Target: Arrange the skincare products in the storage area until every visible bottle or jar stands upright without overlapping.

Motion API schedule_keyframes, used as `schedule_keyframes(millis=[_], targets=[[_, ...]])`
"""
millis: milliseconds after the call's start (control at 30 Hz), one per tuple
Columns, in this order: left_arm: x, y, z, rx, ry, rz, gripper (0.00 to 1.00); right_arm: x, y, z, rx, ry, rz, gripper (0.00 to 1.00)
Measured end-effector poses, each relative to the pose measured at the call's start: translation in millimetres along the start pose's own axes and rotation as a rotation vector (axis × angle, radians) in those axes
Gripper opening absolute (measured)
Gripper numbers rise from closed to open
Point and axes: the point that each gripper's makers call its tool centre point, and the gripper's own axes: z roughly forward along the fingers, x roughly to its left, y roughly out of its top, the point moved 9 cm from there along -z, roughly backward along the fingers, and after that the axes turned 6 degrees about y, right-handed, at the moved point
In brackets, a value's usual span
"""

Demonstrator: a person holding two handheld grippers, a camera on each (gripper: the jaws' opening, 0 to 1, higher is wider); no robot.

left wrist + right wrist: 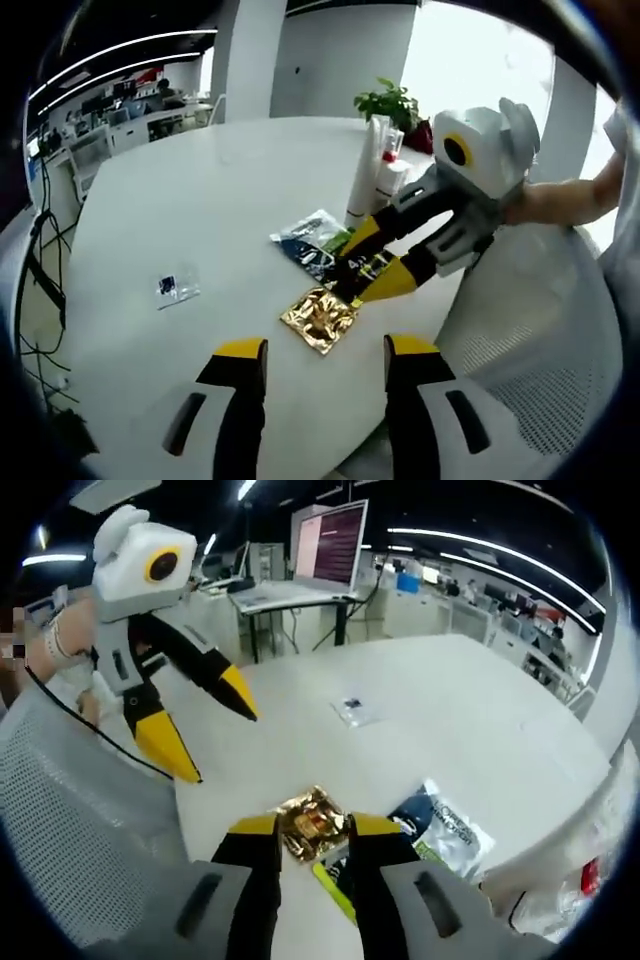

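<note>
Two white skincare bottles (378, 165) stand upright at the far edge of the round white table (200, 190). A gold sachet (318, 318) lies near the front edge, beside a blue and green packet (313, 240). My left gripper (325, 348) is open, above the table edge just short of the gold sachet. Reaching in from the right, my right gripper (345, 283) has its jaws apart over the packets. In the right gripper view, the right gripper (315, 825) frames the gold sachet (310, 820), the left gripper (220, 745) hangs open at upper left, and a bottle (590, 875) shows at the lower right.
A small clear sachet (177, 287) lies alone on the table's left side (352, 708). A potted plant (390, 100) stands behind the bottles. A white mesh chair (540, 330) sits at the table's near edge. Desks and a monitor (335, 540) lie beyond.
</note>
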Motion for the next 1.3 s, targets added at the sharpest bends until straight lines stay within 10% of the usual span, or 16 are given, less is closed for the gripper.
schedule_keyframes(millis=[467,1300], targets=[[-14.7,8.4,-17.0,-0.037,0.022,-0.005,0.5,2.1,1.1,-80.7,-0.056,-0.154,0.02,0.45],[-34.6,10.4,-30.3,-0.067,0.07,0.021,0.75,-5.9,-30.7,-150.0,-0.049,-0.379,0.119,0.91]])
